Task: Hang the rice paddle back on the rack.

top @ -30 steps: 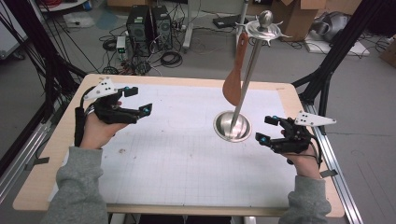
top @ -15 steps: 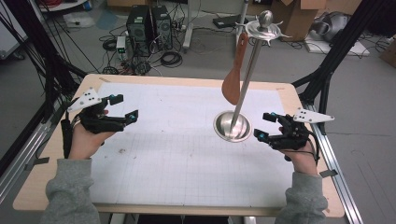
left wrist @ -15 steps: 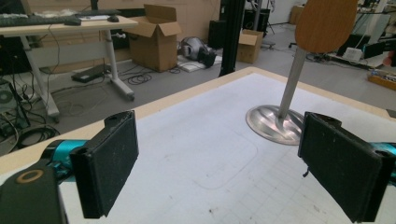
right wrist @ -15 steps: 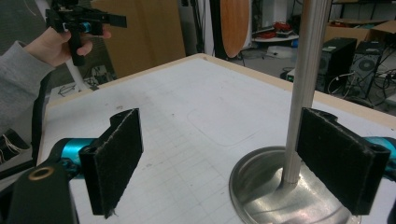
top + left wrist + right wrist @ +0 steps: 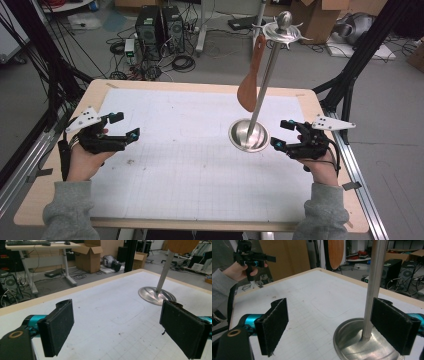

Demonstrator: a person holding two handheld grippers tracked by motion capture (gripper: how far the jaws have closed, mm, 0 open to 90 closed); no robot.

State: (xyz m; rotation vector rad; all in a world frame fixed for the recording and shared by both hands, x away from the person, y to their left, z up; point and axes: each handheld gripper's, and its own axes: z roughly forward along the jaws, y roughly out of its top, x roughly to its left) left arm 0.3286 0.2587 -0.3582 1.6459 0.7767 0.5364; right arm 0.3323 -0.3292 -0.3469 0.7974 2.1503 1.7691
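Stand (image 5: 248, 136), polished steel with round dished base, near far right table edge (image 5: 200, 86); right gripper (image 5: 283, 134) just beside, left gripper (image 5: 125, 127) well apart, both agape; wooden spatula (image 5: 251, 75) hung above.

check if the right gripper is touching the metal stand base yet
Apart. In the high view, white mat shows between the right gripper and the stand base; its jaws are open and hold nothing.

Polished metal stand (image 5: 249, 135): glossy, smooth pole, mirror-like round base. Hanging spatula (image 5: 248, 85): smooth reddish wood, slight sheen. Matt white gridded mat (image 5: 190, 160) on pale wood table (image 5: 50, 195). Jaw pads: matt black, rough, fuzzy-edged. Grey knit cloth sleeves (image 5: 65, 215).
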